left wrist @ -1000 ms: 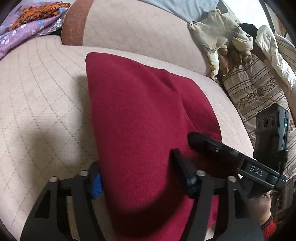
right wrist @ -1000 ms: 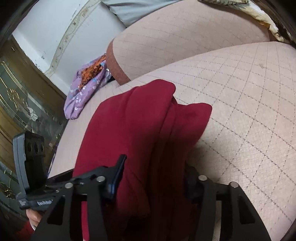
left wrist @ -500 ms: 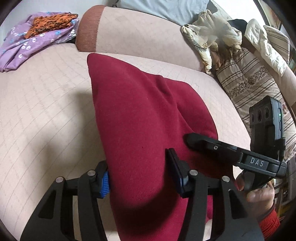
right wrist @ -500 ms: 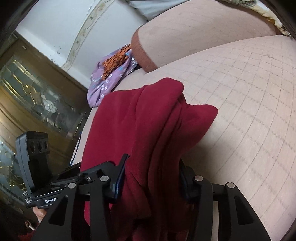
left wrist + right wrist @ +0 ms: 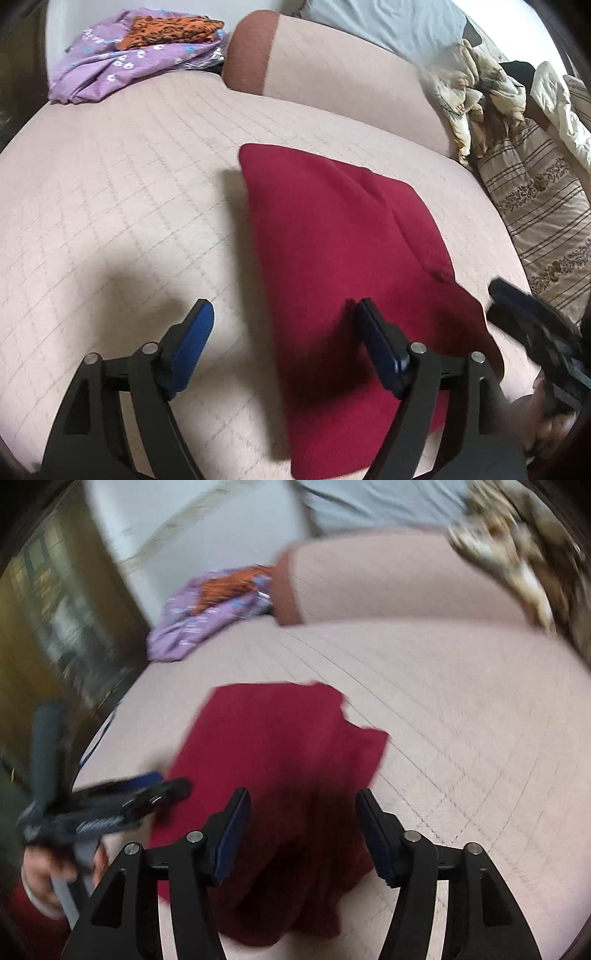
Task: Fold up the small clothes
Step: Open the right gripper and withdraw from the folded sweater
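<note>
A dark red garment (image 5: 343, 240), folded into a long thick bundle, lies flat on the beige quilted cushion (image 5: 129, 184). My left gripper (image 5: 284, 312) hovers over its near left edge. Its jaws are opening, and the blue pads (image 5: 192, 336) stand wide and touch no cloth. In the right wrist view the same garment (image 5: 280, 738) lies under my right gripper (image 5: 303, 797). Those jaws are opening too, with the cloth below and between the pads but not pressed. The other hand's gripper shows at each view's edge: the right one (image 5: 517, 306) and the left one (image 5: 147, 794).
A purple flowered cloth (image 5: 129, 62) with an orange one (image 5: 173, 27) on it lies at the cushion's far left corner. The backrest (image 5: 332, 85) rises behind. Crumpled cream clothes (image 5: 476, 96) and striped bedding (image 5: 535, 206) fill the right side. A wooden door (image 5: 55, 609) stands beyond the left end.
Both grippers have let go of the red garment and drawn back and up. Their jaws have widened. The garment now lies free on the cushion.
</note>
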`<control>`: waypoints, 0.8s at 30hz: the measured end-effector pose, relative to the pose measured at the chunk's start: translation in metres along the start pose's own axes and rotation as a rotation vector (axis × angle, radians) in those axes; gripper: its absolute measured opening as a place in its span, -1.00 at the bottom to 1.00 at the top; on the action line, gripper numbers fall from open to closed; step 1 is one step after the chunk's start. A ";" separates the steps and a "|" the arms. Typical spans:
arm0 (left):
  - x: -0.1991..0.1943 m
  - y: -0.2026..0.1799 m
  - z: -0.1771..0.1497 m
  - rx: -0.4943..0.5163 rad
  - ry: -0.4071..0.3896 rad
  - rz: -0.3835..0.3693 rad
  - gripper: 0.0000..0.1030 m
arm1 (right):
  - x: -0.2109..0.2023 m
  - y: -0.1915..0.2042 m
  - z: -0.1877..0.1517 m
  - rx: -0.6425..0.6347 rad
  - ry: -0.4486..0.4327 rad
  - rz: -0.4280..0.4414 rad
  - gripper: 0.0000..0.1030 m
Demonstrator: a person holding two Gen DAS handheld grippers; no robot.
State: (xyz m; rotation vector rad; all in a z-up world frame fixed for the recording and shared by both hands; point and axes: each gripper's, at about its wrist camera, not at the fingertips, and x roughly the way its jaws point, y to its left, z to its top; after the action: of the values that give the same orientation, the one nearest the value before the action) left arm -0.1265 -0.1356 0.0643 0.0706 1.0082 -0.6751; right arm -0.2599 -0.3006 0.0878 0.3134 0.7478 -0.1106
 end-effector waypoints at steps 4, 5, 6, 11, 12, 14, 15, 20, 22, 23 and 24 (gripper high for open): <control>-0.012 0.000 -0.016 0.012 -0.054 0.041 0.54 | 0.003 0.032 -0.020 -0.069 0.052 0.089 0.00; -0.016 -0.002 -0.020 0.024 -0.072 0.053 0.54 | 0.010 0.033 -0.026 -0.089 0.073 0.038 -0.04; -0.020 -0.003 -0.024 0.036 -0.089 0.070 0.54 | 0.020 0.033 -0.032 -0.102 0.108 -0.030 -0.10; -0.035 -0.008 -0.039 0.095 -0.154 0.142 0.58 | 0.030 0.020 -0.047 -0.041 0.144 -0.034 -0.03; -0.037 -0.009 -0.040 0.095 -0.163 0.150 0.58 | 0.024 0.020 -0.046 -0.036 0.136 -0.025 -0.01; -0.043 -0.010 -0.043 0.087 -0.187 0.151 0.58 | 0.007 0.023 -0.043 -0.014 0.089 -0.010 0.03; -0.046 -0.009 -0.044 0.080 -0.194 0.150 0.58 | 0.001 0.024 -0.044 -0.008 0.073 -0.007 0.16; -0.052 -0.014 -0.048 0.074 -0.182 0.174 0.61 | -0.016 0.032 -0.040 -0.006 -0.008 -0.065 0.32; -0.054 -0.018 -0.049 0.078 -0.185 0.167 0.61 | -0.018 0.038 -0.039 -0.020 -0.021 -0.094 0.36; -0.056 -0.020 -0.050 0.081 -0.196 0.173 0.61 | -0.020 0.039 -0.038 -0.025 -0.027 -0.110 0.40; -0.058 -0.023 -0.051 0.087 -0.210 0.187 0.61 | -0.022 0.041 -0.038 -0.027 -0.032 -0.120 0.46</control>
State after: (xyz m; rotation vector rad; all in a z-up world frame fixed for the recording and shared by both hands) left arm -0.1980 -0.1072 0.0885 0.1647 0.7597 -0.5425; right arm -0.2920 -0.2500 0.0860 0.2403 0.7361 -0.2177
